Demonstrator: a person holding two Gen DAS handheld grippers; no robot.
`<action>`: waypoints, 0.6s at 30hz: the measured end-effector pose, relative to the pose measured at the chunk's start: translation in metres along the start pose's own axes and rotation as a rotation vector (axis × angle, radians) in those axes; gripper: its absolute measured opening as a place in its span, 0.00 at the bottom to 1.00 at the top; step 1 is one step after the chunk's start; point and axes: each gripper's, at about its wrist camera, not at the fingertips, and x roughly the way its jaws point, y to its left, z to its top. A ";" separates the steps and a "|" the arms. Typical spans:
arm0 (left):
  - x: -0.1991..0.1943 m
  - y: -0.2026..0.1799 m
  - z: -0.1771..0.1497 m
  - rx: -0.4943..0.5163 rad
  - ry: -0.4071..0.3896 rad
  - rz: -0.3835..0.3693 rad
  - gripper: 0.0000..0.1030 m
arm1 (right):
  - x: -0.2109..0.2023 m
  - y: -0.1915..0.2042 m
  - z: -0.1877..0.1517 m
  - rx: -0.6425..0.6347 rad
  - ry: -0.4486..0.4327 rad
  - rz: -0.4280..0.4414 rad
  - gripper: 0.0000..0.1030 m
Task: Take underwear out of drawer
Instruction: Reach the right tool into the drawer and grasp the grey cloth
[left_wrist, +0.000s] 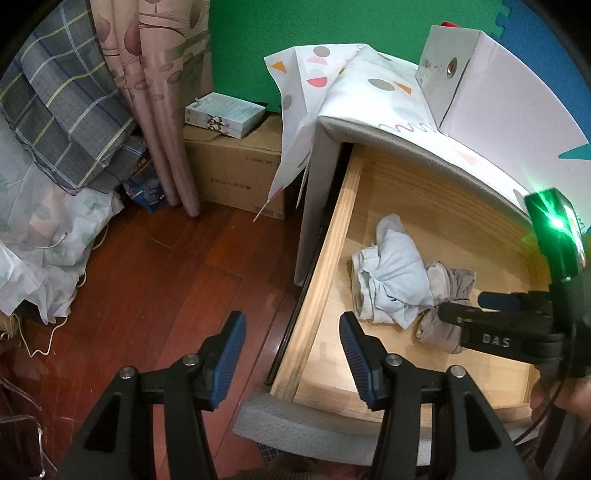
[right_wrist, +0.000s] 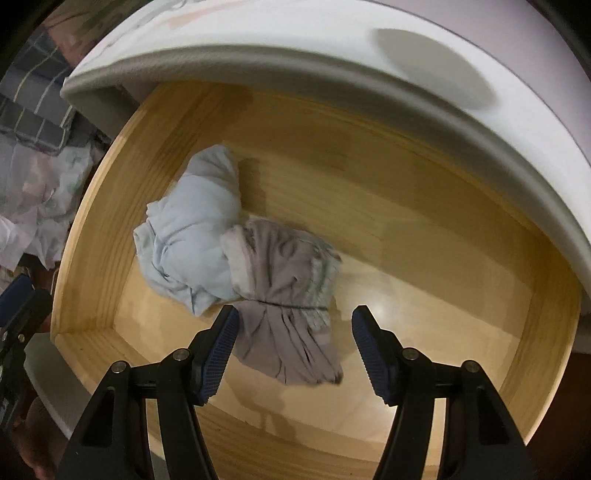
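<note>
The wooden drawer (left_wrist: 325, 266) (right_wrist: 88, 236) is pulled open. Inside lie a crumpled light blue underwear (left_wrist: 395, 273) (right_wrist: 192, 236) and a grey-beige underwear (left_wrist: 443, 295) (right_wrist: 288, 295), touching each other. My right gripper (right_wrist: 291, 325) is open above the drawer, its fingers on either side of the grey-beige piece, not closed on it. In the left wrist view it reaches in from the right (left_wrist: 450, 314). My left gripper (left_wrist: 291, 332) is open and empty over the drawer's left front corner.
A white cabinet top (left_wrist: 388, 122) covered by a patterned cloth (left_wrist: 321, 85) overhangs the drawer, with a white box (left_wrist: 480, 85) on it. To the left lie red wood floor (left_wrist: 147, 288), a cardboard box (left_wrist: 236, 173), curtains (left_wrist: 155, 92) and bedding (left_wrist: 59, 122).
</note>
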 end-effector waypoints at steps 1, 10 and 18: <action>0.000 0.000 0.000 0.000 0.001 0.001 0.52 | 0.000 0.002 0.001 -0.006 0.002 -0.003 0.60; 0.002 0.000 0.000 -0.007 0.007 -0.006 0.52 | 0.022 0.023 0.011 -0.063 0.060 -0.043 0.59; 0.003 0.000 0.000 -0.010 0.010 -0.011 0.52 | 0.026 0.003 0.010 -0.015 0.103 -0.051 0.52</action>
